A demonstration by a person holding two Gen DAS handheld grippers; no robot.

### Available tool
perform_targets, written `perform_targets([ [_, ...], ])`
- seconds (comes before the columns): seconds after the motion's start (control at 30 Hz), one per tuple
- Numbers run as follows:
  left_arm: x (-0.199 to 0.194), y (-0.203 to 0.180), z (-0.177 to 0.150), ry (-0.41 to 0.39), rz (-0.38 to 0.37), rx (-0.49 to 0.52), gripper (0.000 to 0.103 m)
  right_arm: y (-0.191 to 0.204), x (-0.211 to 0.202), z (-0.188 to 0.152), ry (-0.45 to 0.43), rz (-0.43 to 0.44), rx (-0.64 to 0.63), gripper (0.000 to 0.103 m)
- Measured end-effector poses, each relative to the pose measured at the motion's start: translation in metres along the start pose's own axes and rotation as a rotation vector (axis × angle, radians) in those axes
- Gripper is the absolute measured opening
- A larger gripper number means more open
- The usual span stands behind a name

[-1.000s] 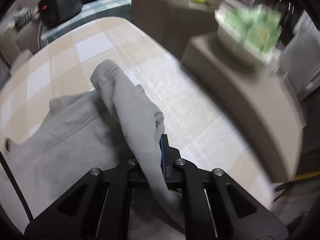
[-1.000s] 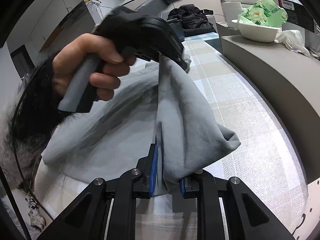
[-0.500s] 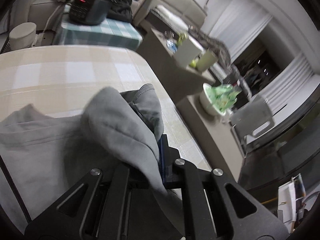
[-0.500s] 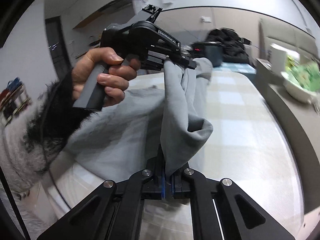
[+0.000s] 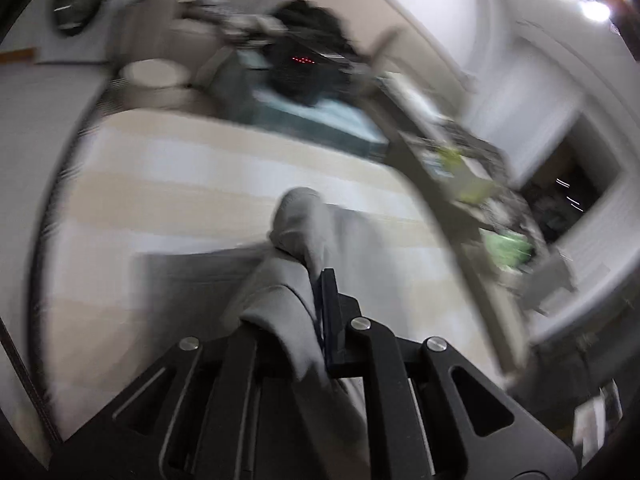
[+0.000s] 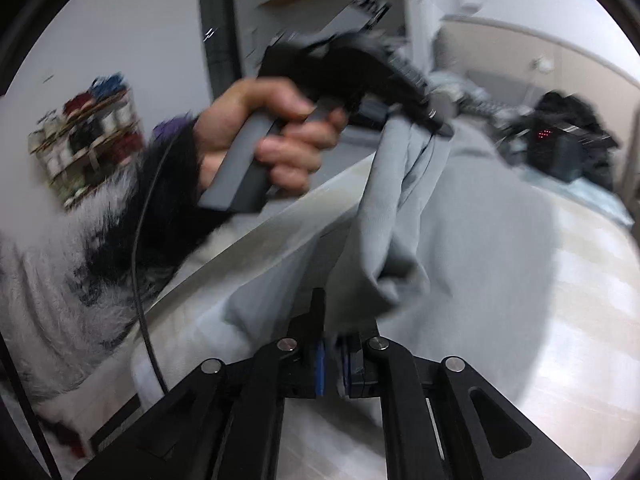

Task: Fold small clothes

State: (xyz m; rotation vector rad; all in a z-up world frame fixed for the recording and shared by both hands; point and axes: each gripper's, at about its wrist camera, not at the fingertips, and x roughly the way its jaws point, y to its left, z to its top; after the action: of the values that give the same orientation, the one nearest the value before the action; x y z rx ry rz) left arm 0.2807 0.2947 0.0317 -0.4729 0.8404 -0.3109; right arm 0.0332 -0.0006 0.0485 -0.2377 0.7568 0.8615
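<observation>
- Checked table [image 5: 168, 184], cluttered room behind; both views blurred.
- Grey garment [image 6: 472, 216] lifted off table, strung between grippers.
- Left gripper [image 5: 320, 300] clamped on one bunched edge.
- Right gripper [image 6: 334, 354] nearly closed, pinching the other edge.
- Cloth's long axis runs gripper to gripper; bulk drapes tableward.

Grey garment [image 6: 472, 216]: plain, soft, bunched into hanging folds, lifted at 2 pts, rest draped on tabletop.

Home living room, sofa [image 6: 500, 64], checked tablecloth [image 5: 200, 184], shelf of jars [image 6: 88, 140]
</observation>
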Motion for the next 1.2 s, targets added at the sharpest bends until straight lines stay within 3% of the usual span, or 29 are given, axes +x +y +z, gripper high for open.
perform_targets([
  [0.07, 0.001, 0.045, -0.004, 0.035, 0.078, -0.085, 0.005, 0.006, 0.015, -0.003, 0.075, 0.057, -0.009, 0.014],
  [0.13, -0.011, 0.077, -0.012, 0.022, 0.099, -0.137, 0.004, 0.001, 0.009, -0.010, 0.071, 0.062, -0.003, 0.023],
  [0.2, -0.026, 0.090, -0.021, 0.001, 0.091, -0.136, 0.007, -0.020, -0.005, -0.018, 0.046, 0.037, 0.052, 0.047],
  [0.27, -0.038, 0.094, -0.028, 0.007, 0.111, -0.109, 0.018, -0.044, -0.018, -0.028, 0.026, -0.024, 0.134, 0.053],
  [0.37, -0.051, 0.084, -0.046, -0.003, 0.124, -0.103, 0.035, -0.089, -0.025, -0.036, 0.030, -0.106, 0.266, 0.053],
  [0.43, -0.057, 0.078, -0.061, 0.007, 0.110, -0.106, 0.045, -0.119, -0.021, -0.037, 0.040, -0.113, 0.363, 0.053],
  [0.73, -0.061, 0.046, -0.157, 0.091, 0.041, -0.227, 0.048, -0.181, 0.019, -0.038, 0.004, 0.163, 0.738, 0.053],
  [0.77, -0.062, 0.043, -0.165, 0.090, 0.034, -0.235, 0.048, -0.187, 0.021, -0.037, -0.008, 0.169, 0.761, 0.046],
  [0.8, -0.062, 0.040, -0.172, 0.094, 0.025, -0.242, 0.048, -0.191, 0.024, -0.035, -0.005, 0.156, 0.771, 0.031],
  [0.83, -0.062, 0.037, -0.177, 0.098, 0.017, -0.247, 0.048, -0.196, 0.028, -0.033, 0.007, 0.137, 0.781, 0.025],
  [0.97, -0.064, 0.020, -0.198, 0.099, 0.001, -0.252, 0.048, -0.205, 0.027, -0.029, 0.010, 0.110, 0.778, 0.017],
  [1.03, -0.070, 0.012, -0.204, 0.100, -0.024, -0.250, 0.048, -0.204, 0.017, -0.028, 0.006, 0.091, 0.740, 0.020],
  [1.07, -0.074, 0.010, -0.206, 0.095, -0.026, -0.249, 0.048, -0.199, 0.010, -0.033, 0.017, 0.087, 0.719, 0.029],
  [1.1, -0.079, 0.007, -0.208, 0.090, -0.032, -0.247, 0.048, -0.195, 0.003, -0.038, 0.033, 0.092, 0.699, 0.047],
  [1.13, -0.083, 0.006, -0.209, 0.086, -0.037, -0.245, 0.048, -0.192, -0.002, -0.042, 0.031, 0.095, 0.685, 0.052],
  [1.2, -0.088, 0.002, -0.213, 0.082, -0.022, -0.241, 0.048, -0.177, -0.017, -0.058, 0.023, 0.076, 0.629, 0.054],
])
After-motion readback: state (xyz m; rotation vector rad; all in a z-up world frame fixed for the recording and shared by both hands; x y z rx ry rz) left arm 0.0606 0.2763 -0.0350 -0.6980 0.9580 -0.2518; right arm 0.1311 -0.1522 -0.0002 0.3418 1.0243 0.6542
